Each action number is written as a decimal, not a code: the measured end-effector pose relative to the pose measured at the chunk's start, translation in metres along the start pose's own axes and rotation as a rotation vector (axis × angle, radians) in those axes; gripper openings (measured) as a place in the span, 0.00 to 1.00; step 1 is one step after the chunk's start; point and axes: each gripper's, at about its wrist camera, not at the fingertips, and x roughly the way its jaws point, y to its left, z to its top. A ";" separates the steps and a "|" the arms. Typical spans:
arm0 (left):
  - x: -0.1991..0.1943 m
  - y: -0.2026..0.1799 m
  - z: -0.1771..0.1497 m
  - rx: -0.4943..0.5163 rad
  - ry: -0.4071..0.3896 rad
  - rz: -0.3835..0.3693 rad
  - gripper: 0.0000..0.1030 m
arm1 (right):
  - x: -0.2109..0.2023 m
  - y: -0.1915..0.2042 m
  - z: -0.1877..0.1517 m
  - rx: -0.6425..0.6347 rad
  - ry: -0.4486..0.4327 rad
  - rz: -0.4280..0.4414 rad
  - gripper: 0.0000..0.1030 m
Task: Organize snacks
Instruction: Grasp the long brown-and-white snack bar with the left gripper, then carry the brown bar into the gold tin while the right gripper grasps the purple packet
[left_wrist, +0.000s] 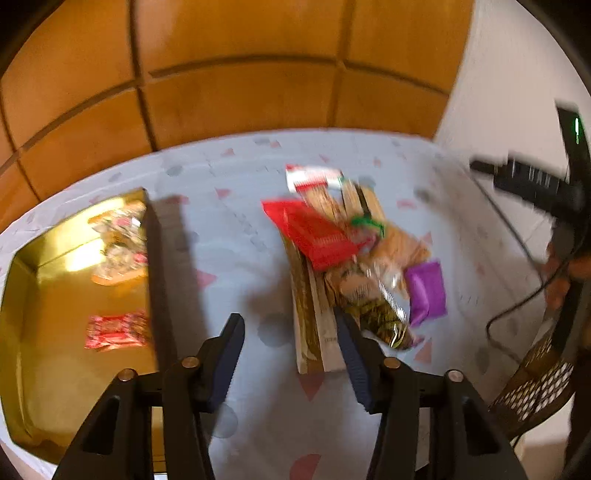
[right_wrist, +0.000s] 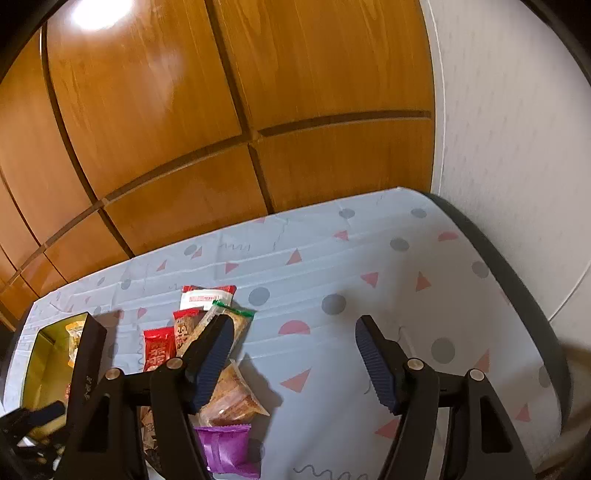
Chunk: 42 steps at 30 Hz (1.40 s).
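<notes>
A heap of snack packets lies mid-table: a red packet (left_wrist: 317, 236), a purple packet (left_wrist: 426, 288), a white-and-red packet (left_wrist: 314, 177) and long beige stick packs (left_wrist: 314, 332). My left gripper (left_wrist: 288, 328) is open above the cloth, its right finger next to the stick packs, and neither pad presses on anything. To its left stands a gold box (left_wrist: 55, 314) holding a red wrapped snack (left_wrist: 114, 330) and other packets. My right gripper (right_wrist: 291, 325) is open over bare cloth. The purple packet (right_wrist: 227, 446) and an orange packet (right_wrist: 232, 395) lie by its left finger. The gold box (right_wrist: 40, 354) sits far left.
The table wears a pale blue cloth (right_wrist: 332, 266) with pink triangles and grey dots. Wooden panelling (right_wrist: 184, 129) rises behind it, a white wall (right_wrist: 517, 147) to the right. A black cable (left_wrist: 517, 306) and a woven chair back (left_wrist: 535, 380) are at the table's right edge.
</notes>
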 end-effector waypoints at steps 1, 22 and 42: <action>0.009 -0.003 -0.003 0.017 0.026 0.006 0.38 | 0.002 0.000 0.000 0.000 0.009 0.003 0.67; 0.104 -0.012 0.049 0.080 0.054 -0.017 0.40 | 0.007 0.011 -0.004 -0.030 0.044 0.076 0.73; 0.043 -0.013 -0.046 0.102 -0.026 0.020 0.27 | 0.021 0.008 -0.008 -0.029 0.119 0.071 0.73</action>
